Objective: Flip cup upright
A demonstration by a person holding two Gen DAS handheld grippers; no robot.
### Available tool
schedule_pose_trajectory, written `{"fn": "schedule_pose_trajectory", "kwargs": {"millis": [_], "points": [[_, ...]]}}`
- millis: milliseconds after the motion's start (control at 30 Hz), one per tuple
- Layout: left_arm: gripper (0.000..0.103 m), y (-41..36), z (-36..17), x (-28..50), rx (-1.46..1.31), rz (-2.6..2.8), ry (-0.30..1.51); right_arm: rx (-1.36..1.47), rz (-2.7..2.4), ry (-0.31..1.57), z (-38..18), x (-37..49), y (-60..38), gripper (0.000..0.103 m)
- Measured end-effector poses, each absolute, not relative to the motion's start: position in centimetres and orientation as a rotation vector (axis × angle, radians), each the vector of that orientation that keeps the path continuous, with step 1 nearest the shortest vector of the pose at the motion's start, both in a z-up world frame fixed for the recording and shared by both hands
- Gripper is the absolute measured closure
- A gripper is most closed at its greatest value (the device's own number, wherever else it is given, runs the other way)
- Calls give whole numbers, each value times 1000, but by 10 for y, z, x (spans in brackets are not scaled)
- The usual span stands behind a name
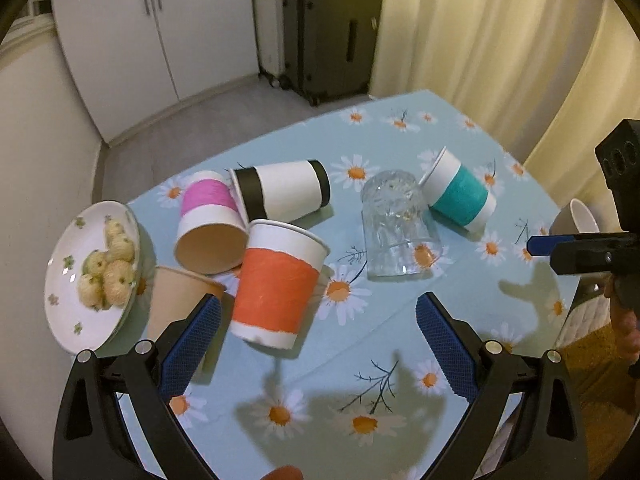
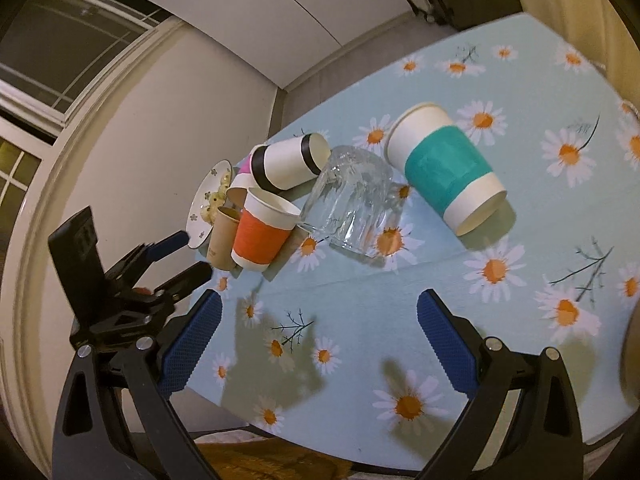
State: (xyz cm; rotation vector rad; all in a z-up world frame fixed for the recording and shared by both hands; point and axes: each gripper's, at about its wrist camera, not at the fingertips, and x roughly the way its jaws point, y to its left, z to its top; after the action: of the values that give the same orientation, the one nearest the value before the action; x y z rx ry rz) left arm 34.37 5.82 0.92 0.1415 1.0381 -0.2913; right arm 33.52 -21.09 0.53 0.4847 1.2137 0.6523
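Note:
An orange-banded paper cup point(image 1: 279, 285) stands upright on the daisy tablecloth, also in the right wrist view point(image 2: 264, 232). A teal-banded cup point(image 1: 460, 194) point(image 2: 444, 168), a black-banded cup point(image 1: 284, 192) point(image 2: 288, 162) and a pink-banded cup point(image 1: 210, 222) lie on their sides. A clear glass point(image 1: 396, 224) point(image 2: 352, 204) lies tipped between them. A plain brown cup point(image 1: 176, 304) point(image 2: 224, 236) stands by the orange one. My left gripper point(image 1: 318, 344) is open and empty, just in front of the orange cup. My right gripper point(image 2: 320, 346) is open and empty, short of the glass.
A white plate point(image 1: 64, 292) with yellow knitted balls point(image 1: 108, 268) sits at the table's left edge. A white mug point(image 1: 576, 218) stands at the right edge. The right gripper's body point(image 1: 592, 252) shows at right. Suitcases point(image 1: 328, 36) and curtains point(image 1: 480, 40) stand beyond the table.

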Motion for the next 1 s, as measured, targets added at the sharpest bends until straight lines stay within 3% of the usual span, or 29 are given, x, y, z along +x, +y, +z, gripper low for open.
{"fn": "schedule_pose_trajectory", "kwargs": {"millis": [400, 900, 1000], "points": [[21, 44, -33, 390, 288, -284, 1189, 502, 637, 1253, -8, 345, -219, 5], [22, 52, -60, 416, 327, -228, 1304, 505, 619, 1279, -16, 346, -219, 5], [33, 52, -62, 416, 339, -223, 1311, 504, 617, 1285, -18, 346, -218, 5]]}}
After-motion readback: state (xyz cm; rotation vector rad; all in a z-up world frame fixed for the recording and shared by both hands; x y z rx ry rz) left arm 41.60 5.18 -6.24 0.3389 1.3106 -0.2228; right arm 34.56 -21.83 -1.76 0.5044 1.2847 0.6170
